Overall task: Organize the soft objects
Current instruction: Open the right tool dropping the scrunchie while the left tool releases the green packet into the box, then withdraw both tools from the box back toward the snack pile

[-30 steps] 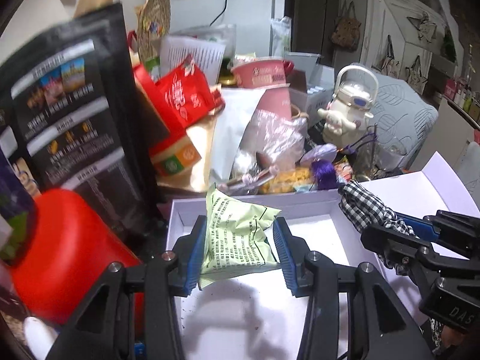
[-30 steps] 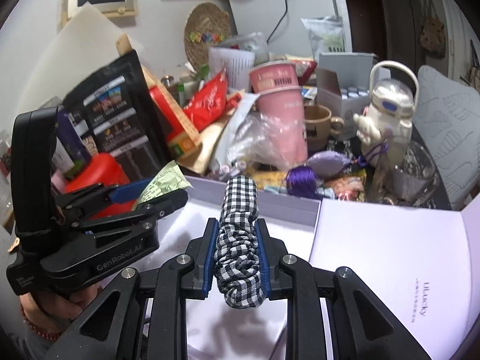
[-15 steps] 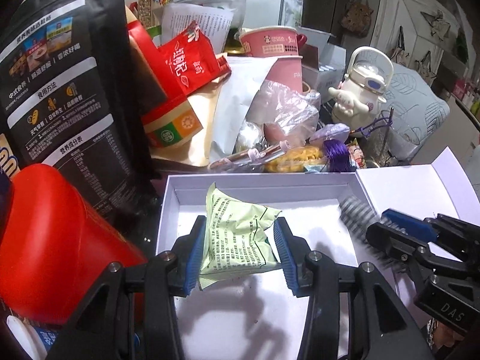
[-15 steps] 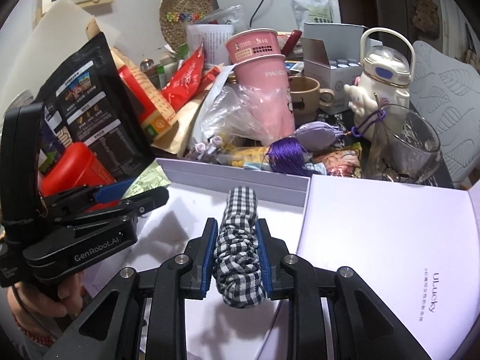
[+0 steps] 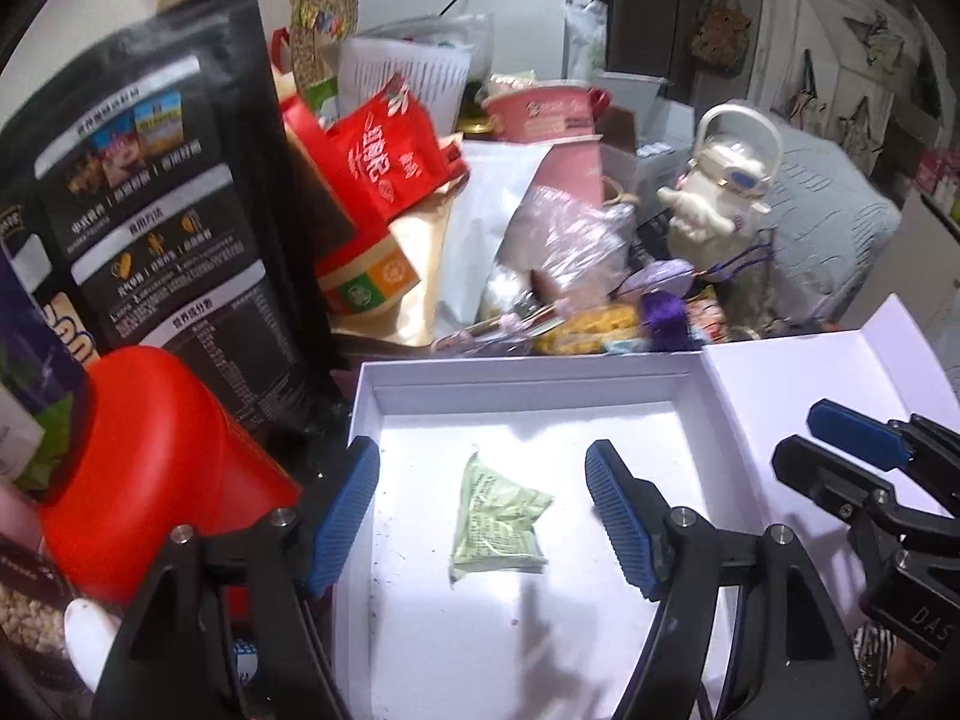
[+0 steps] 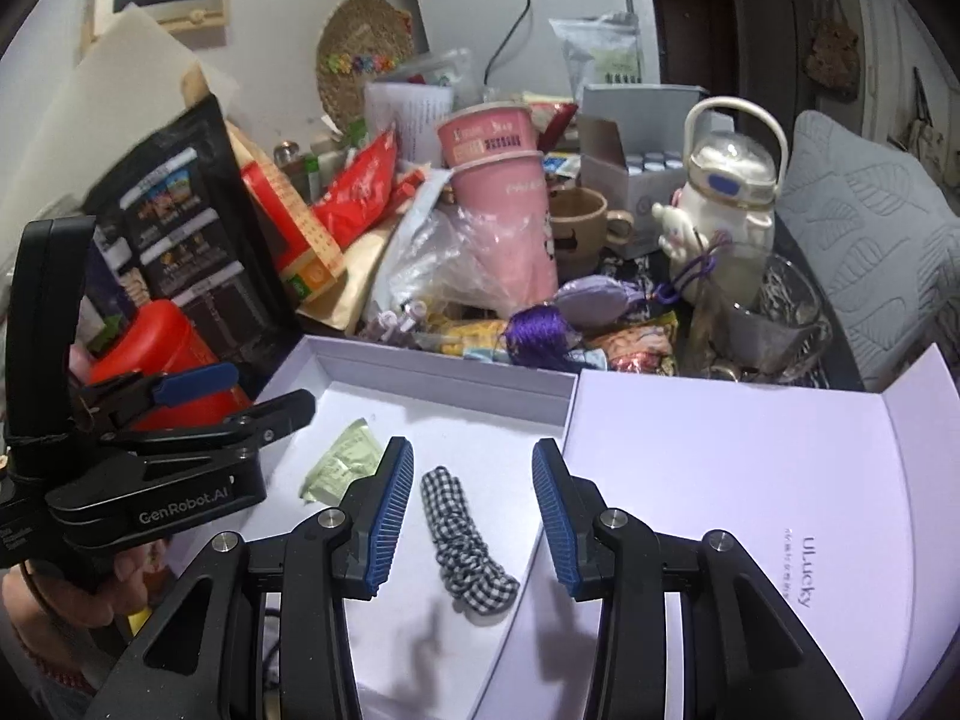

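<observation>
A pale green soft packet (image 5: 501, 525) lies flat on the floor of the open white box (image 5: 528, 372). My left gripper (image 5: 483, 516) is open above it, one blue pad on each side, not touching it. A black-and-white checked scrunchie (image 6: 462, 546) lies in the same box (image 6: 444, 366), to the right of the packet (image 6: 342, 468). My right gripper (image 6: 474, 510) is open over the scrunchie, empty. The right gripper also shows at the right of the left wrist view (image 5: 864, 468); the left gripper shows at the left of the right wrist view (image 6: 198, 402).
The box's lid (image 6: 738, 480) lies open flat to the right. A red container (image 5: 150, 468) and a black pouch (image 5: 156, 210) stand left of the box. Behind it are piled snack bags, pink cups (image 6: 504, 204), a purple tassel (image 6: 540, 336), a white figure bottle (image 6: 726, 198) and a glass (image 6: 774, 318).
Both grippers have opened. The green packet and the checked scrunchie have dropped out of the jaws and now lie on the box floor.
</observation>
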`<state>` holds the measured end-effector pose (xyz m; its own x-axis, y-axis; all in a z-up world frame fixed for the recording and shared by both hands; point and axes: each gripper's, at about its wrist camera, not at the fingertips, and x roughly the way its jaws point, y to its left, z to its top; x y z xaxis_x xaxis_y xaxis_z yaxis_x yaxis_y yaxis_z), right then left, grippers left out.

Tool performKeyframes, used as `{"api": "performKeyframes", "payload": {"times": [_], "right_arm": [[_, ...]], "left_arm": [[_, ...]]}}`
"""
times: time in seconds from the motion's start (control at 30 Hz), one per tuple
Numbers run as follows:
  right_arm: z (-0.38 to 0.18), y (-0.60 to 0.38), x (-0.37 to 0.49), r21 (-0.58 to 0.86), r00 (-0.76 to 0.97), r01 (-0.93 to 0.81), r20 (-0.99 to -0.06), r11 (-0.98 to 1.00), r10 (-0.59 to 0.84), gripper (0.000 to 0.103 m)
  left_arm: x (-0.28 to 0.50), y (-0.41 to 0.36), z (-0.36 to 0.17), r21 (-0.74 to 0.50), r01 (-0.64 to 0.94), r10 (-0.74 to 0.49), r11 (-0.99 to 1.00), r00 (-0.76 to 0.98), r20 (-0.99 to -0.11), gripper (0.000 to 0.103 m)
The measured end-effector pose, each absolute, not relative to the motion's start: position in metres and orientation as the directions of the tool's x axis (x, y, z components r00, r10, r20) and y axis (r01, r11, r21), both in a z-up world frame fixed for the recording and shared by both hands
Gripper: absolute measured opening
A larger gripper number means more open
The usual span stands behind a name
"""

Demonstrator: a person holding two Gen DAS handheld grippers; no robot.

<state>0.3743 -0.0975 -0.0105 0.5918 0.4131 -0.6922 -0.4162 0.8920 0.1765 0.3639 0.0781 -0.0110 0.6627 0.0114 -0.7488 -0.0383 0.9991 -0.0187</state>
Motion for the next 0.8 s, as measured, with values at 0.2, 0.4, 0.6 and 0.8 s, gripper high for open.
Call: {"api": "performKeyframes", "payload": {"times": [0.2,0.4,0.6,0.8], "right_arm": [[0.009,-0.104,0.354,0.184,0.619,-0.416,-0.661,0.891,0.425,0.041],[0.035,-0.111,0.328,0.17,0.657,-0.422,-0.62,0.891,0.429,0.041],[0.052,-0.119,0.294,0.154,0.684,-0.426,-0.589,0.891,0.429,0.041],[0.064,-0.127,0.257,0.148,0.707,-0.428,-0.559,0.892,0.432,0.051]], "left_arm": [[0.339,0.065,0.017,-0.003,-0.03,0.019,1.0,0.726,-0.688,0.071],[0.304,0.058,0.04,-0.016,-0.029,0.012,0.999,0.769,-0.639,0.071],[0.264,0.052,0.06,-0.016,-0.002,-0.008,1.0,0.803,-0.596,0.071],[0.225,0.05,0.076,-0.02,0.005,-0.016,1.0,0.826,-0.563,0.071]]}}
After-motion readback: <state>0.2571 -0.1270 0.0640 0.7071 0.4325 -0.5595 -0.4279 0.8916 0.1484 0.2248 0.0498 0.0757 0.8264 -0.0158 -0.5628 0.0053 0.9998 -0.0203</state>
